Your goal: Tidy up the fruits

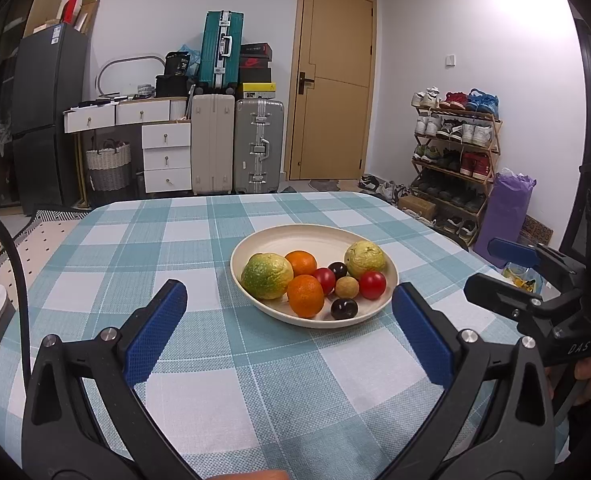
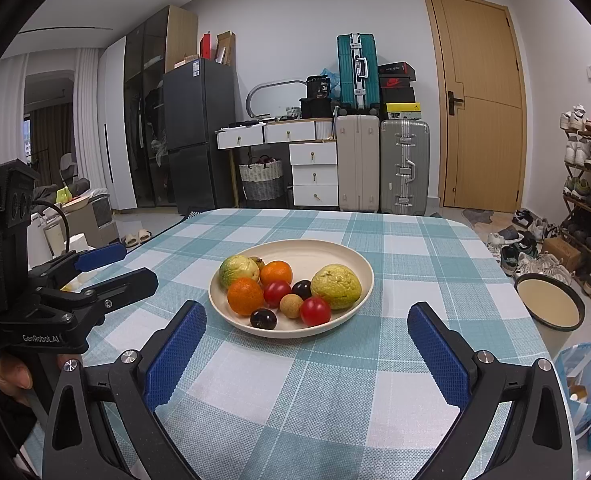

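Note:
A cream plate [image 1: 255, 246] [image 2: 335, 252] sits mid-table holding fruit: two yellow-green guavas [image 1: 265, 276] [image 2: 336, 286], two oranges [image 1: 305, 295] [image 2: 245, 296], two red tomatoes [image 1: 372, 285] [image 2: 315, 311], two dark plums [image 1: 344, 308] [image 2: 263, 318] and a small tan longan [image 1: 347, 287] [image 2: 291, 305]. My left gripper [image 1: 289, 298] is open and empty, just short of the plate's near rim. My right gripper [image 2: 306, 318] is open and empty, also near the plate's front. Each gripper shows in the other's view, at the right edge [image 1: 507, 276] and the left edge [image 2: 107, 268].
The table has a teal and white checked cloth [image 1: 215, 360] [image 2: 315, 392]. A cream basin [image 2: 549, 300] and a plastic bag [image 2: 587, 388] sit on the floor at the right. Suitcases [image 1: 237, 146], drawers, a fridge [image 2: 199, 136] and a shoe rack [image 1: 455, 160] stand behind.

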The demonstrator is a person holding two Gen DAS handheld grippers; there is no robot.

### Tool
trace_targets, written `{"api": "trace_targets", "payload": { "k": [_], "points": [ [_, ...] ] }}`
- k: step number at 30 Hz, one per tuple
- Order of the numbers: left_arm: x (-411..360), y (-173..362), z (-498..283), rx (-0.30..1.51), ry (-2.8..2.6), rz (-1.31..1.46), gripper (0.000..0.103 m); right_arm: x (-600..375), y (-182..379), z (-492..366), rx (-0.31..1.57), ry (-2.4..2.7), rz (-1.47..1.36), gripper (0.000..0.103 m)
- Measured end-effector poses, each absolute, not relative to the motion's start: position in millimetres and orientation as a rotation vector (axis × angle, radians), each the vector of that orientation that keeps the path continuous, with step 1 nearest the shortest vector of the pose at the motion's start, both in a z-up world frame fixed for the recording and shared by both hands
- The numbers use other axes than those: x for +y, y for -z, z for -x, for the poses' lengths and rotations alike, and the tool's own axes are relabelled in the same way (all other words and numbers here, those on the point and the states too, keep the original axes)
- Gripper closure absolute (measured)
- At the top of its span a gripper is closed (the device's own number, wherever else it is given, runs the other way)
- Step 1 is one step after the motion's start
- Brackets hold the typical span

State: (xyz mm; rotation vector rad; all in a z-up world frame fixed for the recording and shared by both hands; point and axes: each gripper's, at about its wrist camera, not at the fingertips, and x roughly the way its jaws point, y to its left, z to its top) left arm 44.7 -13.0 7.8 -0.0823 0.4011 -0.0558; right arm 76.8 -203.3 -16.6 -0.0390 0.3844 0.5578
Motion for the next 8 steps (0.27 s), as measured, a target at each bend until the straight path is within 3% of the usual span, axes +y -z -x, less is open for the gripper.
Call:
{"api": "trace_targets", "payload": {
  "k": [8],
  "points": [
    [-14.5,-11.0,-45.7,0.398,0.052,0.083,0.001,-203.5,16.1,-76.4,0.384,-0.558,0.038,0.0]
  ]
}}
